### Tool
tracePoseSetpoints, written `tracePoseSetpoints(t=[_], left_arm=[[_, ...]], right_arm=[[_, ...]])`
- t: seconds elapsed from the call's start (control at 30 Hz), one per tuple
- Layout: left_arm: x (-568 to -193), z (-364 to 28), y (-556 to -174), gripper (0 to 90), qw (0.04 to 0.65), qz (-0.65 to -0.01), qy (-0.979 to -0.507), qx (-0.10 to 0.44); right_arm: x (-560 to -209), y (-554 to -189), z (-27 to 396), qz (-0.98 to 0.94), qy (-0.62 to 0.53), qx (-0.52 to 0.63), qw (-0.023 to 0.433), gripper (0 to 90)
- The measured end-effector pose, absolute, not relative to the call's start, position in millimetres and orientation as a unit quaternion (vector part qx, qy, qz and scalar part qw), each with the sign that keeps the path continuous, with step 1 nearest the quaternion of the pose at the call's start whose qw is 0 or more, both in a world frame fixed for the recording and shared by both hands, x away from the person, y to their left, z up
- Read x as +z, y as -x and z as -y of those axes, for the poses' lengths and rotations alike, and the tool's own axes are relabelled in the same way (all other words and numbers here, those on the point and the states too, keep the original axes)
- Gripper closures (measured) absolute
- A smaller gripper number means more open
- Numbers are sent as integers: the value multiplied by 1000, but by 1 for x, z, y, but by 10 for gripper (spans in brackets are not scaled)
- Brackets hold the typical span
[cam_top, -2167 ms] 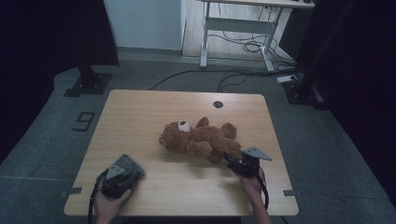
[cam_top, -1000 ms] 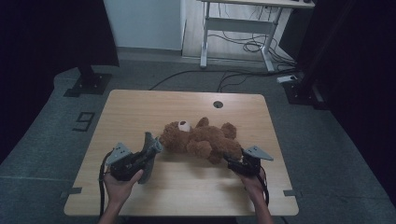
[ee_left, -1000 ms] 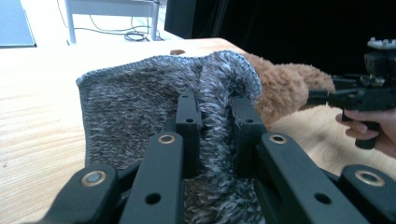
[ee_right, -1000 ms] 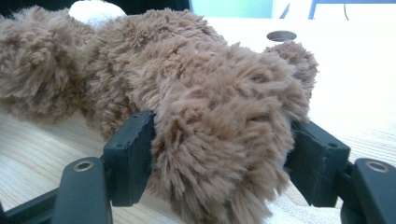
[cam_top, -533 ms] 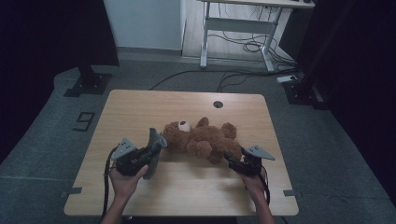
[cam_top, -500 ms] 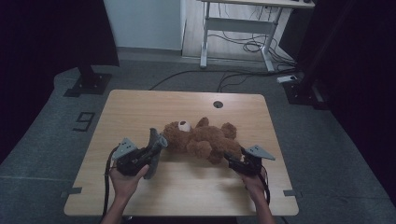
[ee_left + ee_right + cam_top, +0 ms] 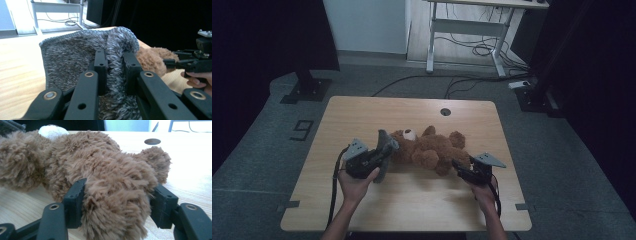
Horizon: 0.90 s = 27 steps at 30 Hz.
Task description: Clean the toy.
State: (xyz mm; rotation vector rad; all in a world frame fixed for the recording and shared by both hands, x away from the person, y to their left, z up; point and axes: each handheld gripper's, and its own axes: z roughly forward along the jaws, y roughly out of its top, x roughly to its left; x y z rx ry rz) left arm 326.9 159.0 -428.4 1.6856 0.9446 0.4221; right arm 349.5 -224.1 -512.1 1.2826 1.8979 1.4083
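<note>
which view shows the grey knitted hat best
The left gripper view: the fuzzy grey knitted hat is close up, its rim visible, a fold pinched between the left gripper jaws. The high view shows it small beside the brown teddy bear. The right gripper view catches just a grey corner.

Dim room, grey floor

A pale wooden tabletop stands centre frame; a white desk frame with loose cables sits at top, black curtains flanking.

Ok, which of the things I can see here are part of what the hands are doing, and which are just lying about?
In the job:
teddy bear, one leg between the right gripper jaws
grey knitted hat, clamped in the left gripper

Just around:
wooden table with its cable hole
white desk frame and floor cables behind
</note>
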Motion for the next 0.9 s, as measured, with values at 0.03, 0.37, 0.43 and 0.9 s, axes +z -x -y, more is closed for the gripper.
tracePoseSetpoints(t=[0.03,0.37,0.43,0.9], left_arm=[[-428,-156,-331,767,549,-399,-713,174],[-442,-118,-373,767,524,-400,-738,146],[-454,-105,-381,768,516,-403,-744,132],[-475,-67,-378,775,524,-385,-754,93]], right_arm=[[-512,-350,224,-689,-466,510,222,394],[-513,-355,224,-702,-459,500,214,547],[-514,-356,224,-703,-458,501,213,560],[-516,-357,224,-706,-454,500,213,578]])
